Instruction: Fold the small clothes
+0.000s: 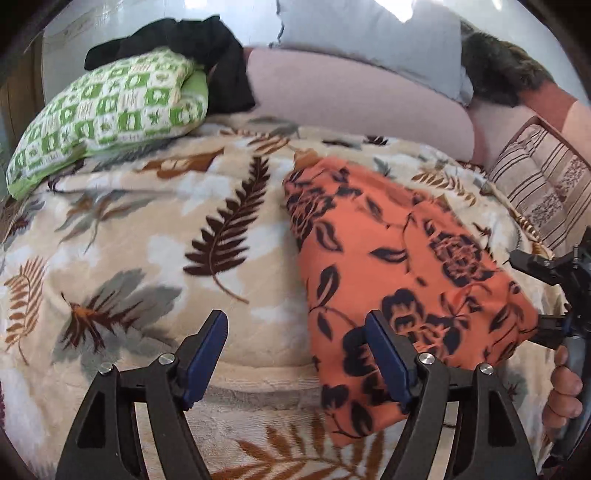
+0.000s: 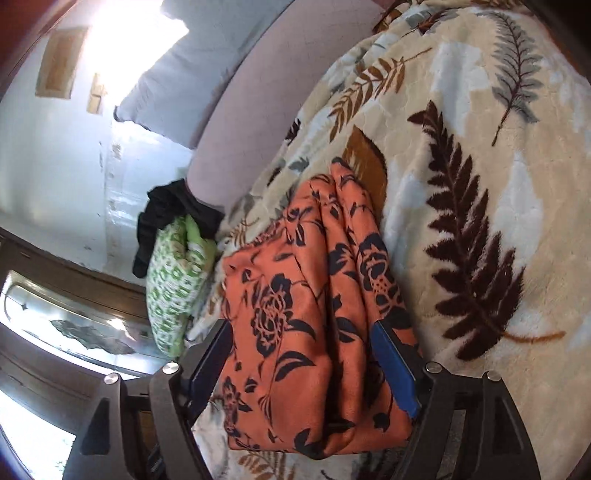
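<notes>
An orange cloth with dark flowers [image 1: 402, 266] lies folded in a thick bundle on the leaf-patterned blanket [image 1: 155, 236]. My left gripper [image 1: 297, 354] is open and empty just left of the cloth's near edge, its right finger over that edge. My right gripper shows at the right edge of the left wrist view [image 1: 546, 295], at the cloth's right end. In the right wrist view my right gripper [image 2: 303, 365] has its jaws wide apart on either side of the folded orange cloth [image 2: 310, 295], whose layers fill the gap; whether the pads press it I cannot tell.
A green-and-white patterned pillow [image 1: 110, 114] with a black garment [image 1: 207, 48] on it lies at the far left. A pink bolster [image 1: 354, 99], a grey pillow [image 1: 373, 33] and a striped cushion [image 1: 543, 184] line the back and right.
</notes>
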`<state>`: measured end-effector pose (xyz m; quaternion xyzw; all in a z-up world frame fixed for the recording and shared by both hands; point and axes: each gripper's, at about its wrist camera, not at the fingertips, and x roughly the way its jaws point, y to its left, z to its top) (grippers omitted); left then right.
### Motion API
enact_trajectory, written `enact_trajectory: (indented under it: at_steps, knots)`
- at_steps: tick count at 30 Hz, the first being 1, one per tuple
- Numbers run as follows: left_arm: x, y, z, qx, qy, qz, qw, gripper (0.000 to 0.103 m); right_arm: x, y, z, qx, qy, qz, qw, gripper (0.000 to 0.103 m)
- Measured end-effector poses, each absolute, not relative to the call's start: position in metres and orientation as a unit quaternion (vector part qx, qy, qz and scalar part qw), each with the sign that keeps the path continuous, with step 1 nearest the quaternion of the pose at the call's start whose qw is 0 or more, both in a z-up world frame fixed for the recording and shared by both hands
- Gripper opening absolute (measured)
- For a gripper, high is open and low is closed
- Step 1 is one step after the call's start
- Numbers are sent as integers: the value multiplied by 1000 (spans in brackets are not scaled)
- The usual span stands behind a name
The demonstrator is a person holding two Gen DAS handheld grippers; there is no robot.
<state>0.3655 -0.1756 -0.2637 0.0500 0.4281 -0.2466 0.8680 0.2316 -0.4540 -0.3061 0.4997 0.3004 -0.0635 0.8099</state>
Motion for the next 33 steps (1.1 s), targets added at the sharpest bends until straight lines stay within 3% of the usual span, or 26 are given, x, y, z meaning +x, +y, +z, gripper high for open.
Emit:
enact_trajectory:
  at_steps: [3, 4, 5, 6, 8, 12, 16, 19, 22, 23, 24, 25, 28, 32, 33]
  knots:
    - [370, -173, -273, 40, 438, -251, 862, 77, 246, -436, -309, 471, 343, -57, 811, 77]
    - [371, -173, -274, 39, 442, -255, 859, 77, 251, -427, -309, 449, 355, -60, 818, 71]
    - [371, -172, -277, 40, 444, -257, 857, 77, 255, -419, -307, 420, 366, -68, 828, 43]
    - [371, -172, -279, 40, 447, -258, 856, 77, 258, -410, -303, 385, 373, -85, 840, 28]
    - [371, -175, -279, 33, 448, -263, 854, 77, 253, -398, -289, 347, 344, -105, 866, 24]
    - [364, -179, -273, 41, 430, -279, 857, 77, 241, -386, -267, 286, 308, -129, 898, 23]
    - [365, -196, -293, 60, 466, -292, 833, 78, 246, -414, -317, 338, 395, -158, 840, 27]
    - [370, -194, -292, 53, 468, -286, 834, 85, 237, -430, -304, 388, 378, -148, 827, 33]
    - [375, -191, -295, 39, 481, -294, 825, 86, 220, -441, -269, 380, 308, -190, 851, 34]
    - [376, -191, -295, 35, 485, -294, 823, 87, 219, -445, -258, 382, 286, -201, 855, 38]
    - [377, -191, -296, 34, 487, -293, 822, 88, 224, -447, -249, 379, 274, -204, 860, 52]
    - [378, -191, -297, 33, 490, -290, 822, 89, 236, -447, -242, 370, 283, -200, 862, 59]
    - [379, -192, -299, 30, 495, -287, 820, 91, 294, -444, -239, 371, 333, -169, 850, 60]
    - [379, -193, -300, 34, 495, -287, 819, 91, 371, -445, -278, 362, 448, -170, 800, 56]
    - [380, -193, -300, 32, 496, -289, 818, 91, 384, -447, -292, 347, 472, -186, 789, 48]
